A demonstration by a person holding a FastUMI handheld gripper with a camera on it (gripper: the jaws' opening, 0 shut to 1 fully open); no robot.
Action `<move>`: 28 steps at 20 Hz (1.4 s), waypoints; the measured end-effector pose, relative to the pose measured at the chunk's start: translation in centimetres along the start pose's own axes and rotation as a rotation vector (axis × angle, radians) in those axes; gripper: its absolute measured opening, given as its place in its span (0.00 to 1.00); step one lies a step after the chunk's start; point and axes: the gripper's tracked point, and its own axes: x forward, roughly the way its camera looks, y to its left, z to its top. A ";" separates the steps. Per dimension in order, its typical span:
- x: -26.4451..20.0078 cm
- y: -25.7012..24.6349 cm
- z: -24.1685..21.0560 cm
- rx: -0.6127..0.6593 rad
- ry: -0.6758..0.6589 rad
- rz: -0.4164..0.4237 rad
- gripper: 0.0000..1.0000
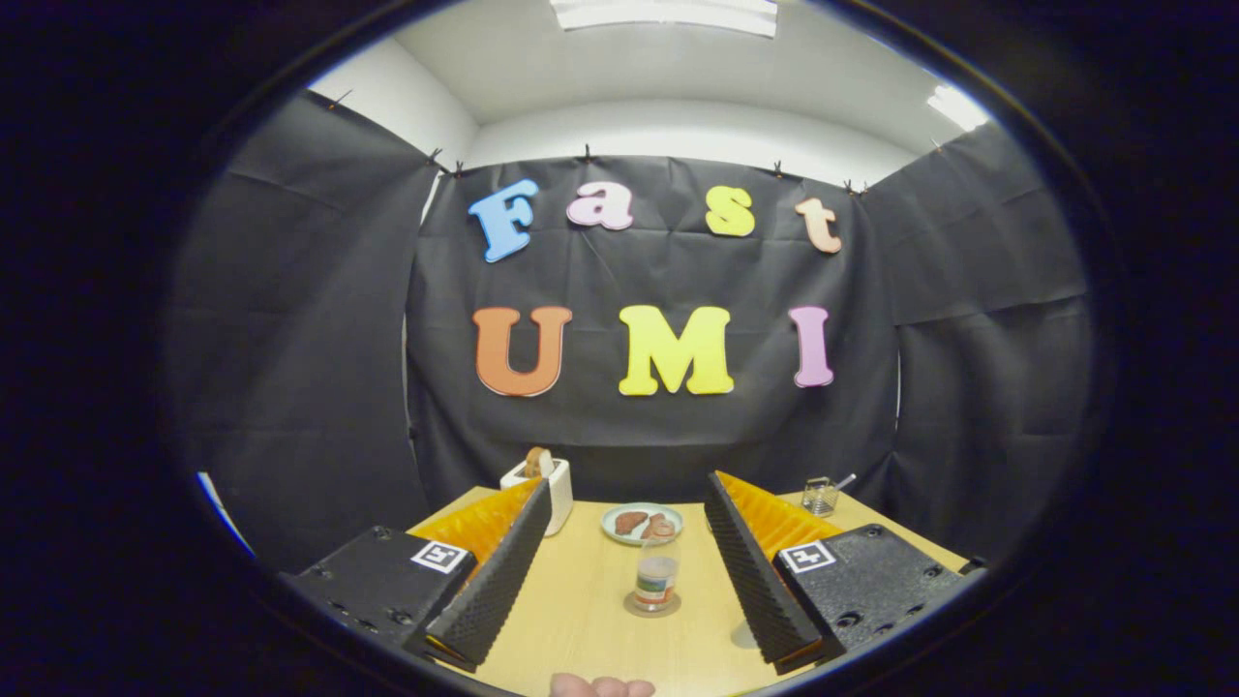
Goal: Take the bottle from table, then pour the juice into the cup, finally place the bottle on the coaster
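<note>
My gripper (626, 482) is open, its two fingers spread wide above the wooden table (581, 620) with nothing between the pads. Seen in the gap between the fingers, a small clear bottle (656, 579) with a coloured label stands upright on a round coaster (651, 607). Neither finger touches it. A pale round shape (743, 634) shows at the inner side of the right finger; it is mostly hidden and I cannot tell if it is the cup.
Beyond the bottle lies a plate (642, 523) with food on it. A white toaster (554, 492) holding bread stands behind the left finger. A small wire basket (821, 496) sits at the far right corner. A person's fingers (600, 687) show at the table's near edge.
</note>
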 end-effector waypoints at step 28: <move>-7.6 6.2 -2.9 0.029 -0.021 0.460 1.00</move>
